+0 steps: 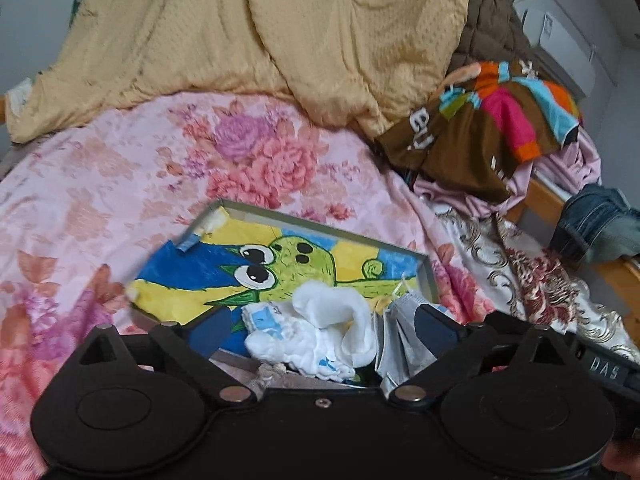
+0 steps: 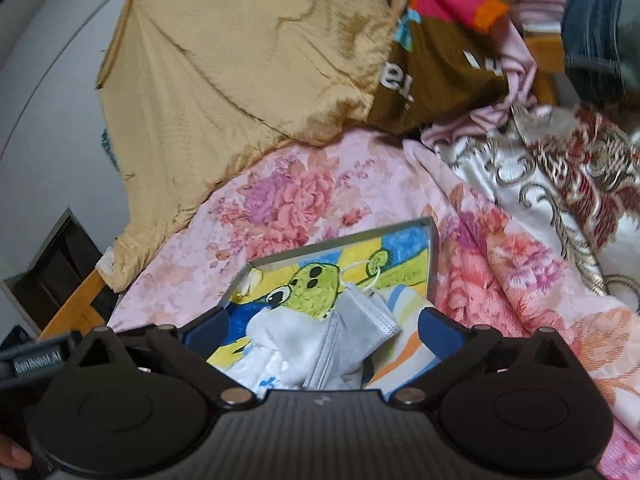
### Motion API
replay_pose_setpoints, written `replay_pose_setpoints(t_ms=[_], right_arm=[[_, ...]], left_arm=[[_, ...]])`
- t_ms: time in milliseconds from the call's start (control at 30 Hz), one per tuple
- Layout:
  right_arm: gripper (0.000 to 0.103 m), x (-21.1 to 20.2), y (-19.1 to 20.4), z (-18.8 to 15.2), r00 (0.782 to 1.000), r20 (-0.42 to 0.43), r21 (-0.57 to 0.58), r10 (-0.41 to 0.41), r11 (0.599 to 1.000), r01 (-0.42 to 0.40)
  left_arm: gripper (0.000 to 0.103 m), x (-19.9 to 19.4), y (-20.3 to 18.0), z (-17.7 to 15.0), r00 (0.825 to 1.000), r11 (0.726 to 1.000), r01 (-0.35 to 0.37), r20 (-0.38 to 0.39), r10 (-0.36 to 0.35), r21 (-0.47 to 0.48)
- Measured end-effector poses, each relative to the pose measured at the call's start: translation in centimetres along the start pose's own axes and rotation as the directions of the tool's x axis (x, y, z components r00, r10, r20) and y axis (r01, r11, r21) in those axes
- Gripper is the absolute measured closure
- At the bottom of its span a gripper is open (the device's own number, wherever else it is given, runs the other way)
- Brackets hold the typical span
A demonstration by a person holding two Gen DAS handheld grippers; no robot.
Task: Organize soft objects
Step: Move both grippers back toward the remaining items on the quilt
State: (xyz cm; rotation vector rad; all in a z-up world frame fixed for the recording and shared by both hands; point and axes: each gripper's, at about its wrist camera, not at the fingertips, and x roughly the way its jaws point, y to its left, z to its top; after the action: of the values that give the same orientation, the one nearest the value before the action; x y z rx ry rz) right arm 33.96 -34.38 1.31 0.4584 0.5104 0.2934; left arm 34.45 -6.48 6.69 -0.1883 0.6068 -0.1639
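Above tray [image 1: 320, 227] rim, both tools spread wide, left tool [image 1: 324, 330], right tool [image 2: 320, 332], holding nothing, floral sheet [image 1: 120, 168] bare beyond.

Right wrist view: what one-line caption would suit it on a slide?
Open tool above a cartoon-lined tray holding a grey face mask and white cloths on a floral bedsheet.

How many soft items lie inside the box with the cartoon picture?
2 visible: a white cloth at the near side of the box, and a grey face mask right of it. More may be hidden underneath.

Both wrist views look down close; share tray [image 1: 240, 209] on bed.
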Motion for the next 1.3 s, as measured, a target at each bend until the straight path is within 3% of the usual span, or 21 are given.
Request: replay_pose_setpoints(t_ms=[133, 333, 667, 1033, 1300], right_arm=[[0.0, -2.4, 1.7, -0.9, 0.999, 0.03, -0.07, -0.013, 0.997, 0.015], [0.0, -6.3, 4.1, -2.4, 0.989, 0.114, -0.146, -0.09, 0.984, 0.106], [0.0, -11.9, 5.3, -4.4, 0.981, 0.156, -0.115, -0.117, 0.984, 0.135], [0.0, -15.9, 6.7, -7.7, 0.977, 0.154, -0.133, -0.146, 0.977, 0.167], [0.0, -17.7, 7.7, -10.4, 0.979, 0.112, -0.123, -0.171, 0.975, 0.185]], left_arm=[[0.001, -3.0, 0.4, -1.1, 0.999, 1.0, -0.001, 0.043, 0.002, -0.019], [0.001, -6.9, 0.8, -3.3, 0.998, 0.999, 0.01, 0.07, -0.007, -0.046], [0.001, -12.0, 0.6, -7.0, 0.992, 1.0, 0.023, 0.122, -0.023, -0.003], [0.001, -15.8, 1.5, -10.9, 0.989, 0.997, 0.044, 0.141, -0.051, 0.057], [0.001, -17.5, 2.6, -13.8, 0.989, 0.993, 0.085, 0.115, -0.094, 0.084]])
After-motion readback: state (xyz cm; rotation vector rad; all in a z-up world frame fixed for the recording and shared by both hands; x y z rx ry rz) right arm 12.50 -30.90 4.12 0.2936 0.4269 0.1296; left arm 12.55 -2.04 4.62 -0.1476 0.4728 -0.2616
